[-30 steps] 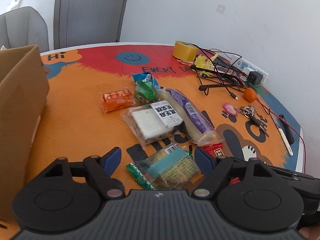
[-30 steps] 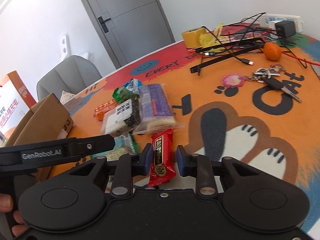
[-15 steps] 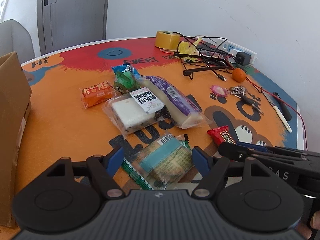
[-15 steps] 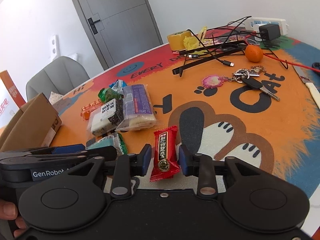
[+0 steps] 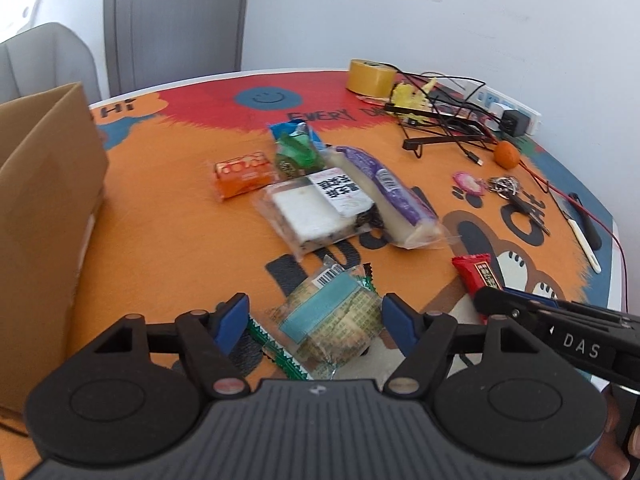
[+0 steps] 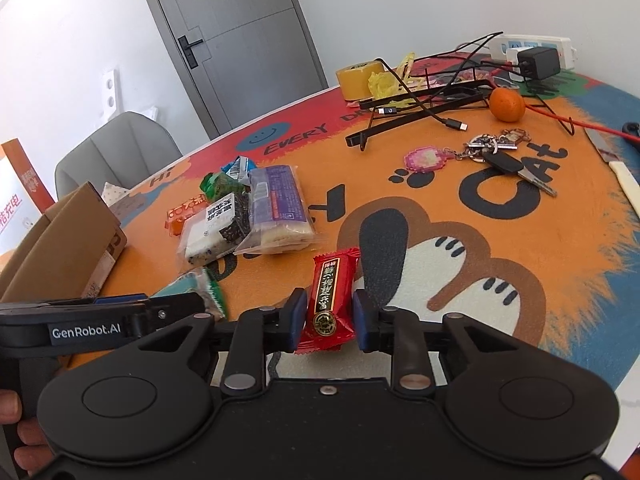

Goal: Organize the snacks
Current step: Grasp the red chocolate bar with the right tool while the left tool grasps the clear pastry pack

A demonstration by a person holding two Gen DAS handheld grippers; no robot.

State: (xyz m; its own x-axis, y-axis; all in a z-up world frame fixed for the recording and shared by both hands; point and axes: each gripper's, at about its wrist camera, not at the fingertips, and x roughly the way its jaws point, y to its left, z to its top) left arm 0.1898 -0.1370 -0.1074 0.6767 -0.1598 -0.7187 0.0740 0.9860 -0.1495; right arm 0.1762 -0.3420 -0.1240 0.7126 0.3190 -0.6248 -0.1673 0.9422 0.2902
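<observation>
Two grabs pending. Right gripper (image 6: pixel 329 316) is clamped on the red snack bar (image 6: pixel 332 296); its jaws just narrowed. Left gripper (image 5: pixel 314 318) jaws, just closing, straddle the teal-label cracker pack (image 5: pixel 332 322) without pressing it. Squeeze mid-pack, lift flat, then box (image 5: pixel 44 208) to its left.

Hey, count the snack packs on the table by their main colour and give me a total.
red pack: 1
orange pack: 1
purple pack: 1
blue pack: 1
green packs: 2, one half hidden
white pack: 1
teal-label pack: 1
Total: 8
</observation>
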